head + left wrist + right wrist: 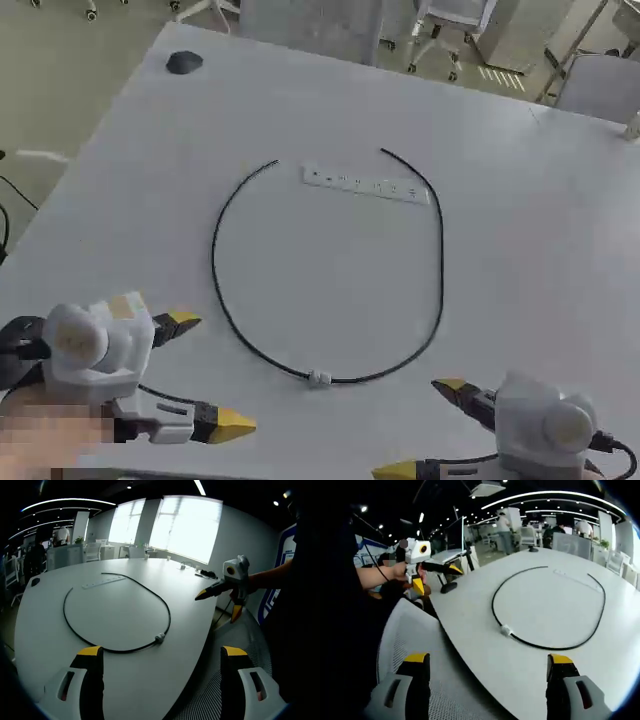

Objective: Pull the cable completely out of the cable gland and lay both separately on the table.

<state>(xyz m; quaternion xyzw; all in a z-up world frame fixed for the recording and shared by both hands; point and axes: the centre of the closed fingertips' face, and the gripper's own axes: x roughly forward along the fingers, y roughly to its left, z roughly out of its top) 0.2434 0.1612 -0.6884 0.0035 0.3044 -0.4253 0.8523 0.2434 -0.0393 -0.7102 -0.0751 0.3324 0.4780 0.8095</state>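
Both left claw and right claw gape wide; head view shows gland, seemingly on cable.

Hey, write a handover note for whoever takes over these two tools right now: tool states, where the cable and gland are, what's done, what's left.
Left tool: open, holding nothing, over the table near its front edge.
Right tool: open, holding nothing, likewise.
Cable: loose loop lying on the table, with the gland threaded on its near side.
Done: nothing yet.
Left: pull the cable out and lay both apart.
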